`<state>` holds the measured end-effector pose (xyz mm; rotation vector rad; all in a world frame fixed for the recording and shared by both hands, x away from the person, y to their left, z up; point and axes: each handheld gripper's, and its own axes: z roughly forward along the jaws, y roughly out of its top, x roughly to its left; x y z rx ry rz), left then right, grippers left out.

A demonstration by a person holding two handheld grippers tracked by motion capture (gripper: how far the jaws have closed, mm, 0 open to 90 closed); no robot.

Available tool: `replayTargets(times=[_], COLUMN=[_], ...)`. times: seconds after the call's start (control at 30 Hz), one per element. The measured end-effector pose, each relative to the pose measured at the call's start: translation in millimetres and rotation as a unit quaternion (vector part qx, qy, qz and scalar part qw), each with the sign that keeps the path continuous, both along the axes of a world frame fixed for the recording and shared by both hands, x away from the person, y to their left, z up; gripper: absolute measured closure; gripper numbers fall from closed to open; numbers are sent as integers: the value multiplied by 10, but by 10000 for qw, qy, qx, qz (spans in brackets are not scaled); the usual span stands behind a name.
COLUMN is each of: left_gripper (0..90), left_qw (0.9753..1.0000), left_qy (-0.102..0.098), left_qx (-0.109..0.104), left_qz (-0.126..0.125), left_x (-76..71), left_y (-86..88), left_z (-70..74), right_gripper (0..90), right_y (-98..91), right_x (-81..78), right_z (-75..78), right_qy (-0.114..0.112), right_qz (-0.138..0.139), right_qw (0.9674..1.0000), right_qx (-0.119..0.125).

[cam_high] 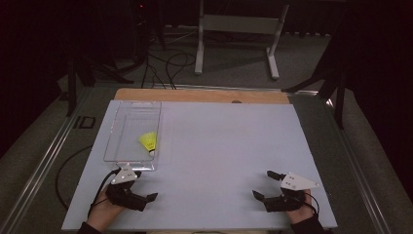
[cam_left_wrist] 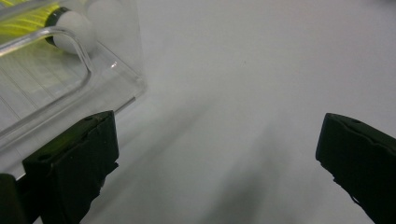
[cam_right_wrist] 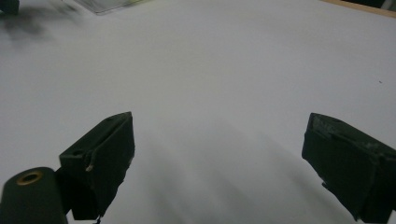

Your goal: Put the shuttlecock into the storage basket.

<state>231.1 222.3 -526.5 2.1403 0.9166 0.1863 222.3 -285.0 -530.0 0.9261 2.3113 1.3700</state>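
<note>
A: Black jaws of the left gripper (cam_left_wrist: pixel 215 158) stand spread wide with nothing between them, just beside the near corner of the clear plastic tray (cam_left_wrist: pixel 116 84). From above, that gripper (cam_high: pixel 139 187) sits at the tray's near end (cam_high: pixel 127 164).

B: And the other 1?

A: Right gripper (cam_high: pixel 265 185) is near the table's front right, well apart from the tray, jaws also spread and empty over bare white tabletop (cam_high: pixel 219 146).

B: What's in the tray?

A: 1 yellow shuttlecock (cam_high: pixel 148 141), lying on its side toward the near right part. Close up, its white cork tip (cam_left_wrist: pixel 72 30) with a dark band rests against the tray's wall. Nothing else inside that I can see.

B: So which step is this?

A: I'd judge both hands are at rest, either with the shuttlecock just placed or about to be fetched. A pick would need the left gripper lifted over the wall, then closed gently on the cork, not the feathers.
</note>
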Motion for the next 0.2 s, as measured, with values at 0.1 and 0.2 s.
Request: replayTargets(times=[0.1,0.2], left_gripper=[1,1], left_qw=[10000,10000], left_qy=[12,13], left_qx=[-4,-2], left_qz=[11,8], left_x=[4,4], left_y=[0,8], left_z=[1,4], right_gripper=[96,96], right_y=[-1,-1], right_x=[0,-1], right_z=[1,2], right_qy=[-4,-5], right_qz=[-5,-3], right_qw=[10000,10000], right_qx=[0,-5])
